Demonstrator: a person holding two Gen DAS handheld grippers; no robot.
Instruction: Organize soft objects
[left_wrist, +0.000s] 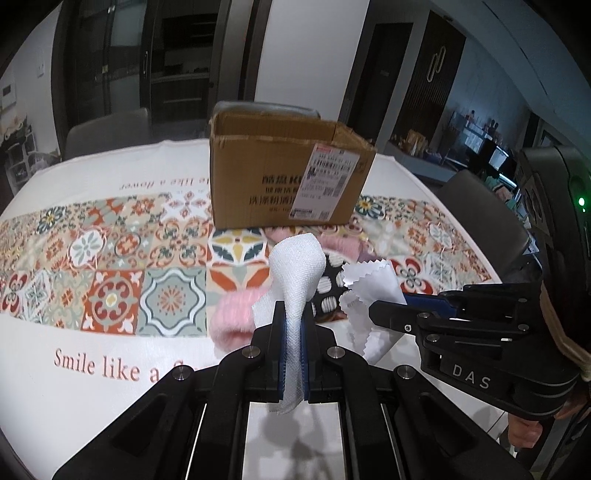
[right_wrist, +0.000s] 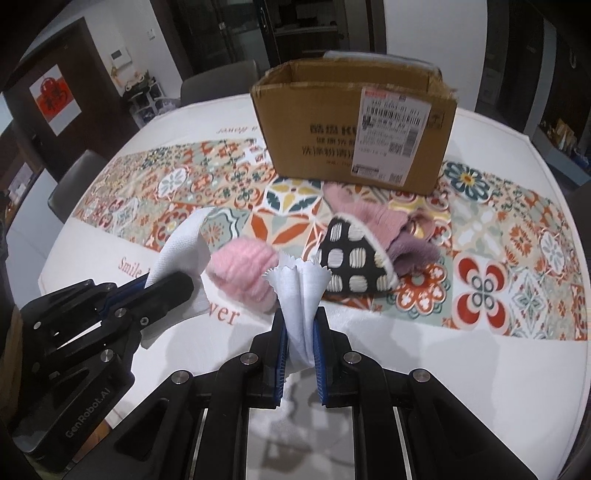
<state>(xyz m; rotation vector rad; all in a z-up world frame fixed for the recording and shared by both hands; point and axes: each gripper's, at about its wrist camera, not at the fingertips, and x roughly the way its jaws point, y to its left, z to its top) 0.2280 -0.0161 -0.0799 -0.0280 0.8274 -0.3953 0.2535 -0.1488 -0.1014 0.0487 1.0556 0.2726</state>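
1. Soft items are the job: two are held in the air, the rest lie on the tablecloth (right_wrist: 92, 266) in front of the box (right_wrist: 354, 122).
2. Left gripper (left_wrist: 293, 325), bottom centre of the left view, has its jaws pressed narrow on a white mesh cloth (left_wrist: 295, 266) that stands up above the fingers.
3. Right gripper (right_wrist: 299, 332), bottom centre of the right view, has its jaws closed on a white cloth with a zigzag edge (right_wrist: 297, 284), bunched and fanning out above the pads.
4. Both grippers are close together, low in each frame, short of the box; neither cloth is over its opening.
5. A pink fluffy piece (right_wrist: 243, 277) lies at frame centre, just beyond the gripped cloths.
6. A black spotted piece (right_wrist: 354, 262) sits right of centre, touching a pink knit (right_wrist: 369, 210) and a mauve piece (right_wrist: 413, 247) behind it.
7. That heap is just in front of the box, which stands open at upper centre.
8. Inside of the box is hidden, so I cannot tell what it already holds.
9. Judged from this, the task is early or midway: two cloths are lifted but not stowed, and at least four items remain on the table.
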